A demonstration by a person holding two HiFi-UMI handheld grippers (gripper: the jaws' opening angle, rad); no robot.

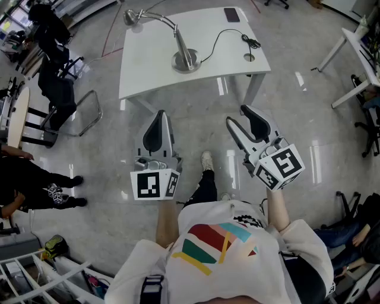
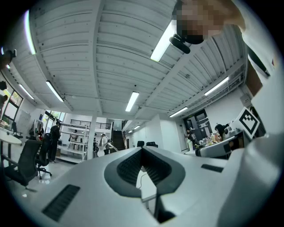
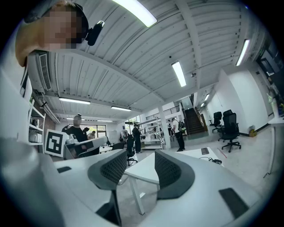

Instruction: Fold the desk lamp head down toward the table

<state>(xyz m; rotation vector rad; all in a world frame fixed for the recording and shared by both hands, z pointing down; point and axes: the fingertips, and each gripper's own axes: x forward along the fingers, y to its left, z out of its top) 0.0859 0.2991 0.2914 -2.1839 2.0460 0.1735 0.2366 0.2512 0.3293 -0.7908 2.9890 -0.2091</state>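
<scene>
The silver desk lamp (image 1: 185,59) stands on the white table (image 1: 148,65), its round base near the front edge. Its arm curves up and back to the head (image 1: 130,16) at the far left corner. A black cable (image 1: 228,37) runs from the base to the right. Both grippers hang over the floor, short of the table. My left gripper (image 1: 159,122) is shut with nothing in it, and the lamp head (image 2: 103,141) shows small beyond its jaws. My right gripper (image 1: 238,116) is open and empty, and the table (image 3: 142,170) shows between its jaws.
A dark phone (image 1: 231,14) lies at the table's far right. Black office chairs (image 1: 56,89) stand to the left, and another white desk (image 1: 356,53) stands to the right. My shoe (image 1: 206,160) is on the glossy floor between the grippers. People stand in the room's background.
</scene>
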